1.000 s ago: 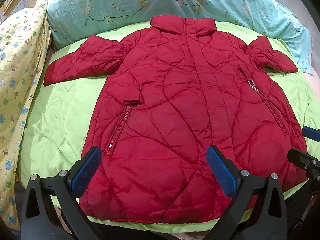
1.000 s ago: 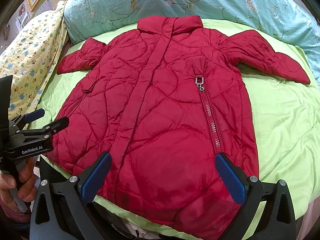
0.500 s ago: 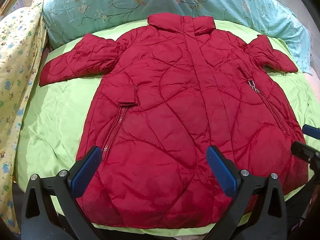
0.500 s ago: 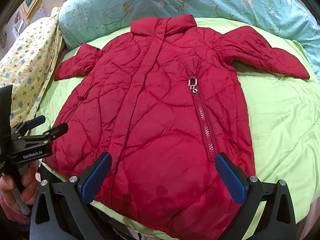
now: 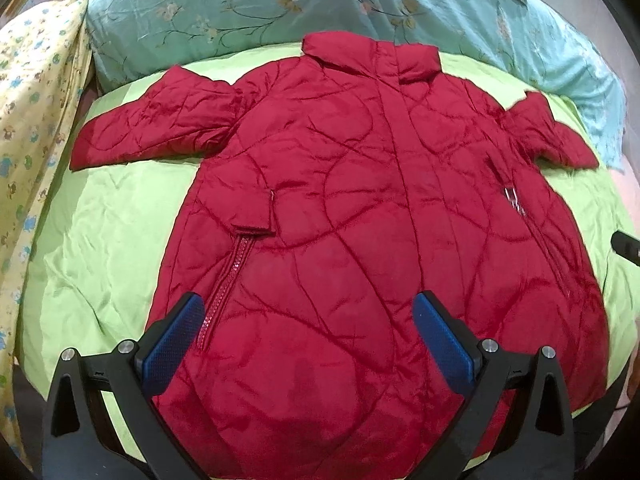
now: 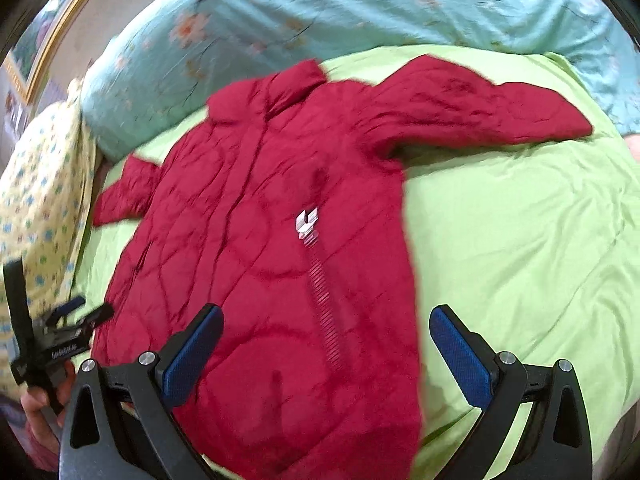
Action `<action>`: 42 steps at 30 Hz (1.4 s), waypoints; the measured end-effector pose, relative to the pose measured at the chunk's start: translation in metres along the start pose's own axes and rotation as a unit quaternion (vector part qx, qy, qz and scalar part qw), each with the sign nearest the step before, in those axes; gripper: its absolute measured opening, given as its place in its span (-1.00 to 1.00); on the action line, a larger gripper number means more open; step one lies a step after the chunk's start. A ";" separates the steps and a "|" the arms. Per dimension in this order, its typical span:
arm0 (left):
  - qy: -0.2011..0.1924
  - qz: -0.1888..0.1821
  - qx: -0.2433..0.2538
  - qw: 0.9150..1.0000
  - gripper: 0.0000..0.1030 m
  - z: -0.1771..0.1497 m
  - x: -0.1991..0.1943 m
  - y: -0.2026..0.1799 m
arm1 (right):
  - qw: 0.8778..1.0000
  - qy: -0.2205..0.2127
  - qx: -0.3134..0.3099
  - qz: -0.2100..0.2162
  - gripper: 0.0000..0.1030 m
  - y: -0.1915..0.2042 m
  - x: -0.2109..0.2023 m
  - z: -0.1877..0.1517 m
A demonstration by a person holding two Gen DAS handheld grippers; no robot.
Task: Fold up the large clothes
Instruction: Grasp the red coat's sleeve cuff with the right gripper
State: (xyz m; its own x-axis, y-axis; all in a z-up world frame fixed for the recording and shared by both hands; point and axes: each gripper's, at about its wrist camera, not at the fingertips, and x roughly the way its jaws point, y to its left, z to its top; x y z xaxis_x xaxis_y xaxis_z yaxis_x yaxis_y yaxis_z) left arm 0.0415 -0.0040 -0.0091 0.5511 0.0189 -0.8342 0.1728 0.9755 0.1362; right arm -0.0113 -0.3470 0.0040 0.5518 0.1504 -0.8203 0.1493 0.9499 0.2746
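A red quilted coat point(image 5: 360, 208) lies flat, front up, on a green bed sheet point(image 5: 108, 240), collar at the far side, both sleeves spread out. It also shows in the right wrist view point(image 6: 260, 272), blurred. My left gripper point(image 5: 308, 328) is open and empty above the coat's hem, left of centre. My right gripper point(image 6: 326, 340) is open and empty above the hem near the coat's right edge and its pocket zipper point(image 6: 306, 222). The left gripper also shows at the left edge of the right wrist view point(image 6: 76, 312).
A teal floral quilt point(image 5: 360, 4) lies across the head of the bed. A yellow patterned blanket point(image 5: 32, 120) hangs along the left side. Bare green sheet point(image 6: 520, 240) lies right of the coat. A framed picture point(image 6: 44, 40) hangs on the far-left wall.
Both grippers have moved: the left shifted left and forward over the hem, the right swung right toward the coat's right edge. The coat has not moved. Both jaws stay open.
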 end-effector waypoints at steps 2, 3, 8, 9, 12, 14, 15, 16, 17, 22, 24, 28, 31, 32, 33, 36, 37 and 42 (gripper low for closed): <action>0.005 0.000 -0.006 1.000 1.00 0.002 0.003 0.001 | 1.000 -0.014 0.023 0.008 1.00 -0.021 -0.002 0.012; 0.008 -0.001 -0.008 1.000 1.00 0.002 0.005 0.002 | 0.999 -0.021 0.038 0.010 1.00 -0.035 -0.002 0.019; 0.042 -0.015 -0.013 0.999 1.00 0.002 0.015 0.000 | 0.993 -0.064 0.103 -0.003 0.98 -0.106 0.001 0.054; 0.047 -0.016 -0.012 0.999 1.00 0.001 0.017 -0.001 | 0.991 -0.071 0.116 0.001 0.98 -0.118 0.001 0.059; 0.063 -0.019 -0.011 0.998 1.00 0.000 0.022 -0.004 | 0.978 -0.100 0.178 0.031 0.95 -0.169 0.010 0.079; 0.065 -0.022 -0.013 0.998 1.00 0.000 0.025 -0.003 | 0.970 -0.110 0.214 0.019 0.80 -0.199 0.018 0.092; 0.069 -0.022 -0.012 0.997 1.00 -0.001 0.027 -0.004 | 0.966 -0.116 0.232 0.013 0.65 -0.214 0.023 0.098; 0.068 -0.022 -0.012 0.997 1.00 -0.001 0.028 -0.004 | 0.960 -0.123 0.250 0.012 0.52 -0.229 0.028 0.104; 0.067 -0.020 -0.011 0.998 1.00 -0.001 0.030 -0.005 | 0.954 -0.131 0.268 0.008 0.45 -0.244 0.032 0.110; 0.075 -0.017 -0.007 0.997 1.00 0.000 0.040 -0.011 | 0.939 -0.141 0.314 0.008 0.17 -0.295 0.062 0.141; 0.077 -0.017 -0.002 0.997 1.00 0.001 0.042 -0.014 | 0.935 -0.143 0.324 0.003 0.11 -0.305 0.074 0.148; 0.078 -0.018 0.008 0.997 1.00 0.002 0.047 -0.022 | 0.929 -0.155 0.336 0.006 -0.06 -0.328 0.086 0.159; 0.078 -0.019 0.012 0.997 1.00 0.002 0.049 -0.026 | 0.924 -0.170 0.342 0.014 -0.41 -0.335 0.091 0.166; 0.076 -0.021 0.012 0.997 1.00 0.003 0.050 -0.027 | 0.925 -0.175 0.337 0.014 -0.48 -0.334 0.090 0.168; 0.076 -0.022 0.012 0.997 1.00 0.004 0.051 -0.028 | 0.927 -0.179 0.331 0.014 -0.57 -0.332 0.088 0.171; 0.076 -0.027 0.011 0.997 1.00 0.005 0.053 -0.029 | 0.934 -0.196 0.298 0.021 -0.77 -0.319 0.078 0.177; 0.075 -0.028 0.011 0.997 1.00 0.006 0.054 -0.029 | 0.937 -0.204 0.282 0.025 -0.79 -0.310 0.072 0.179; 0.067 -0.046 0.008 0.997 1.00 0.007 0.052 -0.031 | 0.952 -0.224 0.203 0.045 -0.81 -0.261 0.046 0.192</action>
State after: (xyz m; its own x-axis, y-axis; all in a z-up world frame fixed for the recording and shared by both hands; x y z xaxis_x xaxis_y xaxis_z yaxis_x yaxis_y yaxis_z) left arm 0.0705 -0.0347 -0.0527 0.4189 -0.0400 -0.9071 0.2310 0.9708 0.0639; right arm 0.1325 -0.6400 -0.0096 0.8585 0.0076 -0.5128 0.3395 0.7411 0.5793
